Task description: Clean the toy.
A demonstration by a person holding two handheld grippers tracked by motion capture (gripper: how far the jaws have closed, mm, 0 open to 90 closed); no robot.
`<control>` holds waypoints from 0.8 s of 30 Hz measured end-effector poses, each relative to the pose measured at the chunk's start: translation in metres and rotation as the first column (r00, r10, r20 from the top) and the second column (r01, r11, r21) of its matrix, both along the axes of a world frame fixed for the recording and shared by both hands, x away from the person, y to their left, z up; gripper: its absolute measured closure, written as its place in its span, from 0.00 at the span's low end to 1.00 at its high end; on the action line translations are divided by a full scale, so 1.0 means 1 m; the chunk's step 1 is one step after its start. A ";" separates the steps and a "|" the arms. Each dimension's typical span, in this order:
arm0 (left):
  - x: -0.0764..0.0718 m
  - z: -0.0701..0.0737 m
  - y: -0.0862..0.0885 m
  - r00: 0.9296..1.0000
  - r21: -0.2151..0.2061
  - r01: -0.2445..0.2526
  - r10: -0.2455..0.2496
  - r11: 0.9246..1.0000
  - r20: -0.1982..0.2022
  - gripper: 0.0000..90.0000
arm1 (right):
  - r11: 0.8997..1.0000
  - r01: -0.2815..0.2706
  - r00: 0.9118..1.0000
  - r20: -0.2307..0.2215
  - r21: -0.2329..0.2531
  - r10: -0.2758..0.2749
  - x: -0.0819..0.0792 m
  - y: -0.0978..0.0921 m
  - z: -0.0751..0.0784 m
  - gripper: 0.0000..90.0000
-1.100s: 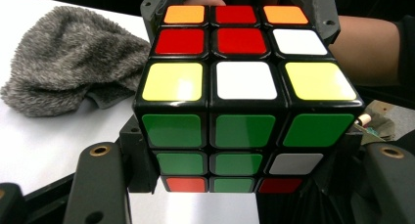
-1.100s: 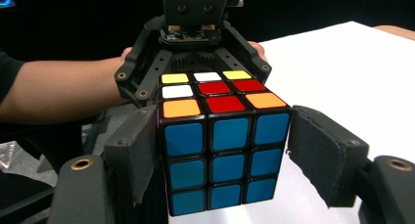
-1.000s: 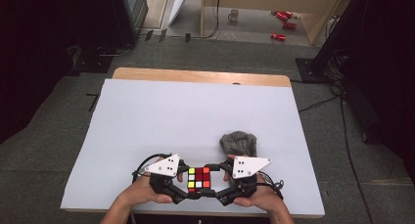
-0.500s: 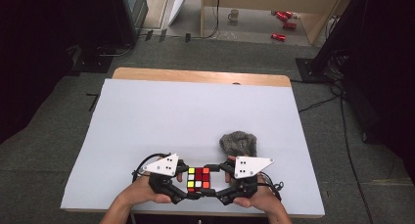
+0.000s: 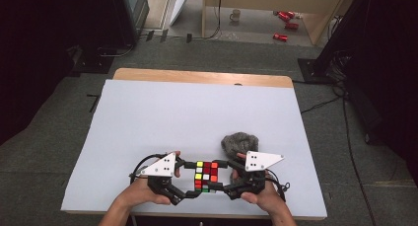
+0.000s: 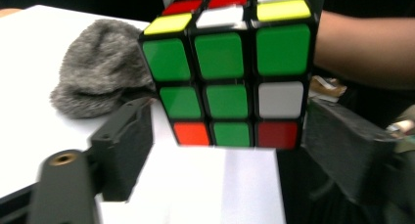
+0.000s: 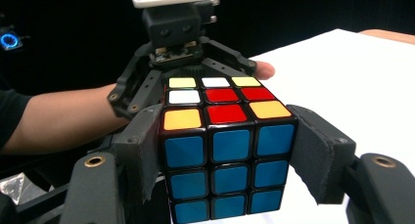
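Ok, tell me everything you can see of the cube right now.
The cube is a black-framed 3x3 puzzle of glossy plastic, scrambled. Its top shows red, yellow, white and orange tiles; one side is all blue, the opposite mostly green with white, orange and red. It sits level near the table's near edge, between the left gripper and right gripper, whose padded jaws flank its sides. A grey cloth lies just behind it.

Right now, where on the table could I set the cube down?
The white sheet is bare beyond the cube, up to its far edge and on both sides. It is crowded near you: both grippers flank the cube, and the grey cloth lies just beyond the right gripper.
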State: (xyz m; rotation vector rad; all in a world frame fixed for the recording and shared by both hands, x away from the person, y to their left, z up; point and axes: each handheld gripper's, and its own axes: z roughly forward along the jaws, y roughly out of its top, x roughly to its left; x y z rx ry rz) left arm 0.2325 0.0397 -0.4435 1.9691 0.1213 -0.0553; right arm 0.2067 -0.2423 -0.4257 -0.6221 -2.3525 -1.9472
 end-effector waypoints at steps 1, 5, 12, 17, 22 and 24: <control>0.000 0.000 0.000 1.000 0.000 0.000 0.000 1.000 0.000 0.20 | 1.000 0.000 1.000 0.000 0.000 0.000 0.000 0.000 0.000 0.38; 0.000 -0.002 0.002 0.997 -0.004 -0.059 0.059 0.998 0.058 0.17 | 0.999 0.041 0.999 -0.031 0.005 -0.040 0.003 -0.003 0.000 0.38; -0.002 -0.003 0.012 0.975 -0.103 -0.124 0.140 0.987 0.172 0.25 | 0.995 0.097 0.992 -0.078 0.001 -0.096 0.008 -0.005 0.000 0.38; -0.004 -0.007 0.012 0.963 -0.145 -0.134 0.164 0.980 0.214 0.17 | 0.993 0.117 0.989 -0.095 -0.004 -0.117 0.009 -0.005 0.002 0.38; -0.009 -0.009 0.008 0.946 -0.130 -0.166 0.195 0.978 0.261 0.15 | 0.991 0.135 0.981 -0.141 0.009 -0.132 0.011 -0.006 0.004 0.38; -0.009 -0.009 0.007 0.935 -0.142 -0.185 0.219 0.972 0.279 0.15 | 0.990 0.140 0.978 -0.158 0.007 -0.137 0.012 -0.006 0.005 0.38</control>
